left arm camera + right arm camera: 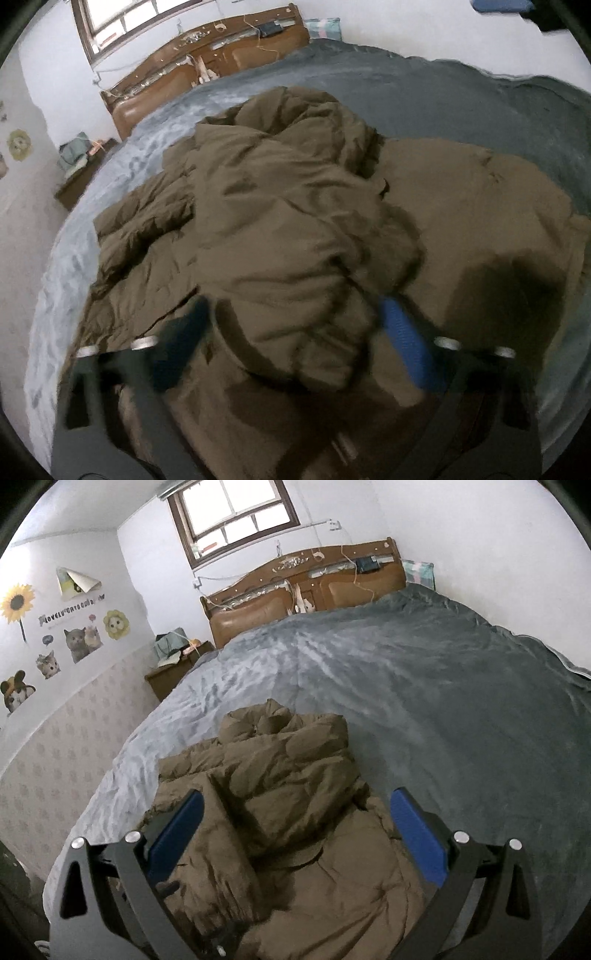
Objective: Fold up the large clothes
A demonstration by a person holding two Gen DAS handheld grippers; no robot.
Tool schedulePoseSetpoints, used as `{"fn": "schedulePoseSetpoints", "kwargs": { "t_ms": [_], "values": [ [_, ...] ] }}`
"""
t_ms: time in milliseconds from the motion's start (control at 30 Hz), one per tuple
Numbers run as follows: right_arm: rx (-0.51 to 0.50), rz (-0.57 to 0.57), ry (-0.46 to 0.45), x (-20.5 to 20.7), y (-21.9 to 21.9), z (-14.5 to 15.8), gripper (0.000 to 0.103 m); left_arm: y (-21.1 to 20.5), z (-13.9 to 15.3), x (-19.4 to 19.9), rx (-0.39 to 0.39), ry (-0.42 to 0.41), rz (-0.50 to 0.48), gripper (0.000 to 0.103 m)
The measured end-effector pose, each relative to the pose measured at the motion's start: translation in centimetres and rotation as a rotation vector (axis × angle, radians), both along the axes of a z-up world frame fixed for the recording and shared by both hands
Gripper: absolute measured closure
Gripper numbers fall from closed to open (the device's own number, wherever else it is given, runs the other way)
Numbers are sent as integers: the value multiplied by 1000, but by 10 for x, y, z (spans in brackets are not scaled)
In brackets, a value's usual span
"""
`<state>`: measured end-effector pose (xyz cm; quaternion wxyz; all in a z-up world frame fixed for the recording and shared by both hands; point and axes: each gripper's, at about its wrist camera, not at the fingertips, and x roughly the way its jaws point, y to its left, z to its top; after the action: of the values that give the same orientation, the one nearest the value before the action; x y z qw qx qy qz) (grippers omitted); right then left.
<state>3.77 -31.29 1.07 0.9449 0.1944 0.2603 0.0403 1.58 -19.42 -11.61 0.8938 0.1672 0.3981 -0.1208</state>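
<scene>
Your olive-brown padded jacket (288,229) lies crumpled on the grey blanket (443,701) of the bed, at the near end, well away from the brown headboard (306,587). Your left tongs (291,325) sit low over it, jaws partly apart with a bunched fold of the jacket between the blue pads (402,339); the view is blurred, so I can't tell if they press on it. Your right tongs (295,816) hang above the jacket with jaws wide apart, gripping nothing.
</scene>
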Motion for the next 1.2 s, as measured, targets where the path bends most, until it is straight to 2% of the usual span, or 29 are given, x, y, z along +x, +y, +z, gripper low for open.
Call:
{"fn": "schedulePoseSetpoints", "kwargs": {
  "t_ms": [33, 100, 167, 200, 300, 333, 367, 400, 467, 533, 600, 633, 700, 767, 933, 1033, 1100, 1200],
  "values": [
    [-2, 1, 2, 0, 0, -1, 2, 5, 3, 3, -12, 5, 12, 43],
    [-4, 3, 7, 1, 1, -3, 2, 16, 13, 7, -47, -15, 42, 70],
    [-5, 3, 12, 3, 2, -4, 2, 35, 30, 9, -79, -59, 83, 79],
    [-9, 3, 16, 3, 2, -6, 2, 49, 43, 10, -106, -93, 115, 84],
    [-22, 6, 31, 7, 6, -11, 2, 88, 69, 19, -168, -155, 222, 84],
    [-30, 7, 37, 8, 8, -13, 2, 102, 72, 24, -186, -153, 258, 84],
    [-36, 4, 45, 11, 8, -16, 2, 115, 73, 31, -205, -134, 286, 78],
    [-44, -1, 56, 14, 9, -20, 2, 133, 69, 42, -220, -89, 322, 68],
    [-56, -4, 81, 21, 11, -28, 2, 154, 60, 51, -220, -51, 369, 64],
    [-65, -3, 103, 29, 14, -36, 2, 174, 55, 53, -218, -50, 424, 53],
    [-64, 15, 119, 42, 19, -42, 2, 190, 60, 53, -258, -72, 489, 10],
    [-78, 19, 130, 51, 23, -44, 2, 196, 64, 54, -285, -95, 516, 3],
    [-131, 21, 134, 68, 33, -45, 2, 203, 69, 56, -326, -132, 529, 3],
    [-190, 55, 132, 92, 48, -47, 2, 204, 67, 60, -318, -142, 510, 3],
    [-287, 71, 150, 155, 67, -68, 2, 216, 53, 71, -364, -109, 549, 3],
    [-301, 39, 228, 198, 63, -94, 2, 221, 42, 79, -385, -97, 561, 3],
    [-261, 22, 293, 218, 56, -111, 2, 214, 36, 93, -390, -66, 542, 3],
    [-251, 73, 338, 237, 61, -130, 4, 216, 24, 103, -445, -19, 521, 3]
  ]
}}
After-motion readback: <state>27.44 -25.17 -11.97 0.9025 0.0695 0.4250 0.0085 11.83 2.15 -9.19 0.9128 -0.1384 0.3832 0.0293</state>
